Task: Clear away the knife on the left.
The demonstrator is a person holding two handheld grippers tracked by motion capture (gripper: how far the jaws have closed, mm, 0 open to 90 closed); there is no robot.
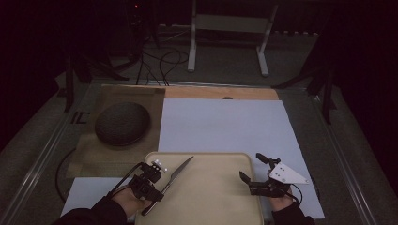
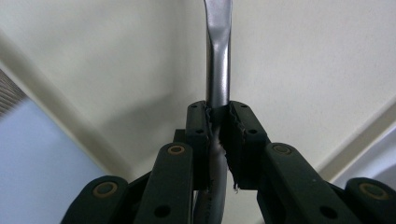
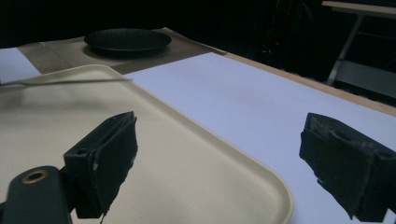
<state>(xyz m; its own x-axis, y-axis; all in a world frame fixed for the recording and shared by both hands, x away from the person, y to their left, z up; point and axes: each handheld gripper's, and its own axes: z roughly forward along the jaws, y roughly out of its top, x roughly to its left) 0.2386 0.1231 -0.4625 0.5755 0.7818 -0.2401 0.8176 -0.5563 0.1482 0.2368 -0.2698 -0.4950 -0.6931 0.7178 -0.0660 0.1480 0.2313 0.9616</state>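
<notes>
The left hand-held gripper [image 1: 151, 183] is clamped on the handle of a knife [image 1: 177, 174], apparently holding its blade just above the tray [image 1: 211, 197] near its left edge, while the right hand-held gripper [image 1: 253, 172], jaws apart, waits by the tray's right edge.

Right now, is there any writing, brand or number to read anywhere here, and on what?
None can be read.
The knife held in the left tool shows no mark.
The cream tray, the dark plate and the white sheet are plain.
</notes>
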